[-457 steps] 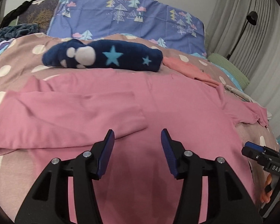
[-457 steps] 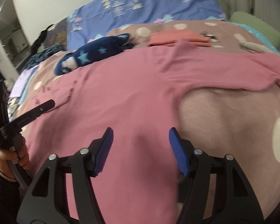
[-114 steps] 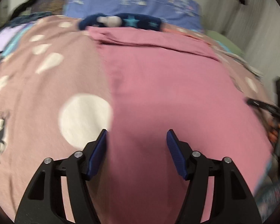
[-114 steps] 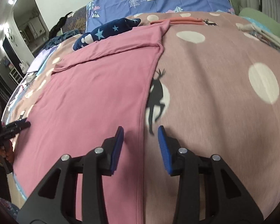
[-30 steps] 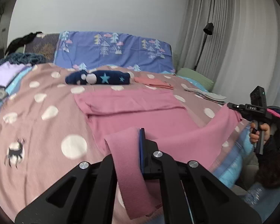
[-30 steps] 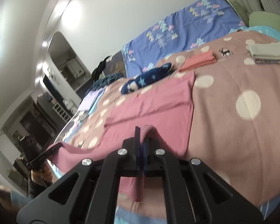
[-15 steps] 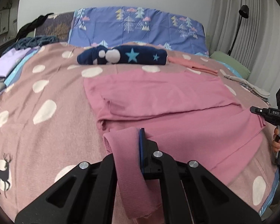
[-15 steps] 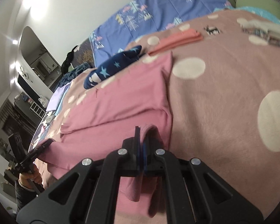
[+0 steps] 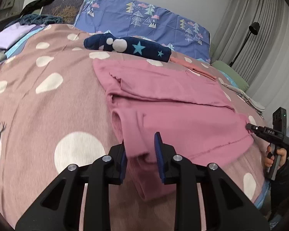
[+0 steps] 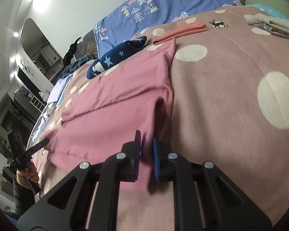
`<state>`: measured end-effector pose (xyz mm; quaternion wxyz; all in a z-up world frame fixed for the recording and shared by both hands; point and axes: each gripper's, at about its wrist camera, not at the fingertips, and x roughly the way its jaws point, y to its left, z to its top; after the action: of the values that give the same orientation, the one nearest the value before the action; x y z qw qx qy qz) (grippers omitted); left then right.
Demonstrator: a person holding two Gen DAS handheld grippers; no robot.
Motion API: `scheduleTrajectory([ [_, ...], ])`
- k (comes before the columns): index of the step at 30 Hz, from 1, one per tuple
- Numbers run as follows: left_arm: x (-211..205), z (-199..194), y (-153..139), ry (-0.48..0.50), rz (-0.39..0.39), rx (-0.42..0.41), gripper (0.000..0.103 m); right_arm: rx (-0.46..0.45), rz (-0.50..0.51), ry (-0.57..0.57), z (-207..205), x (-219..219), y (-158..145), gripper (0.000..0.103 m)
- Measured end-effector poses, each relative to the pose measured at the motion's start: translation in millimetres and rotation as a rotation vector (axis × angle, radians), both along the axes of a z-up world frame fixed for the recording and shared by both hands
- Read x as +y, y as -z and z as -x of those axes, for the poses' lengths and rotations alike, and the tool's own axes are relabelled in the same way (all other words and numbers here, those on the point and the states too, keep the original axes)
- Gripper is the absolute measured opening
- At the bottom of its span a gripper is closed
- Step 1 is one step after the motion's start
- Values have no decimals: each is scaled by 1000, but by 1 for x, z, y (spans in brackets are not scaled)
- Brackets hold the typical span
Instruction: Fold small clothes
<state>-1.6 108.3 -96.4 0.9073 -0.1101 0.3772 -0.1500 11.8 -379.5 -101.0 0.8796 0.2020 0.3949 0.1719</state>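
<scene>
Pink garment hem between left gripper fingers, just loosening

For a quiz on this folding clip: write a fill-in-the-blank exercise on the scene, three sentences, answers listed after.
1. The garment being folded is ____ in colour.
2. The navy plush item beyond the garment bears light blue ____.
3. The bedspread shows white dots and a black ____ print.

The left gripper and right gripper both have their jaws slightly parted, having just been opening, with the garment's folded-over edge between them.

Missing words: pink; stars; deer
</scene>
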Motion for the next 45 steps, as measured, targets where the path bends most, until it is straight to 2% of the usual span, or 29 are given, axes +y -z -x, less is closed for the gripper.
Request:
scheduleTrajectory([
  [1,1,3,0,2,8,1,24,-1,3,0,5,0,-1,11],
  [2,1,6,0,3,10,-6,10,-6,4,2,9,0,-2,8],
  [3,0,8,-1,0,1,-16,1,-11,6,4,11,0,-3,7],
  [4,-1,10,-3,-11,-8,-28,1,-17,5,5,12,0,-4,6],
  [8,-1,5,-22,-39,39,-81,1,-51,-49,9,4,-4,-21,5],
  [12,-4,-30,-46,-80,8,-145,1,-100,-107,61,-31,-13,-44,5],
  [13,-4,-40,-48,-93,-5,-154,2,-96,-115,74,-40,-15,-45,6],
  [15,-4,-67,-42,-138,-53,-155,9,-78,-128,137,-69,-20,-41,15],
  [16,-2,-78,-37,-147,-53,-135,25,-66,-118,161,-80,-22,-37,22],
  [17,3,-89,-28,-169,-41,-102,38,-37,-95,181,-92,-23,-30,23],
  [19,12,-94,-21,-181,-13,-82,39,-16,-101,171,-96,-24,-22,23],
  [22,23,-93,-10,-175,-18,-77,50,-20,-66,135,-94,-24,-14,24],
  [25,30,-99,1,-174,5,-44,50,-10,-40,108,-99,-23,-4,24],
  [28,29,-103,4,-145,37,-48,50,-15,-33,90,-103,-17,-4,27],
  [31,19,-105,4,-98,13,-58,50,-37,50,67,-109,-5,-7,31],
  [36,-2,-109,1,-21,-84,-88,48,-65,151,24,-117,12,-9,29],
  [37,-6,-111,1,-13,-110,-89,42,-67,171,16,-118,16,-9,16],
  [38,-9,-114,1,-10,-135,-87,27,-76,184,13,-117,19,-9,10],
  [40,-11,-118,1,-21,-167,-79,8,-111,208,14,-112,24,-15,8],
  [45,-4,-120,0,-26,-177,-84,8,-205,247,-14,-96,34,-31,8],
])
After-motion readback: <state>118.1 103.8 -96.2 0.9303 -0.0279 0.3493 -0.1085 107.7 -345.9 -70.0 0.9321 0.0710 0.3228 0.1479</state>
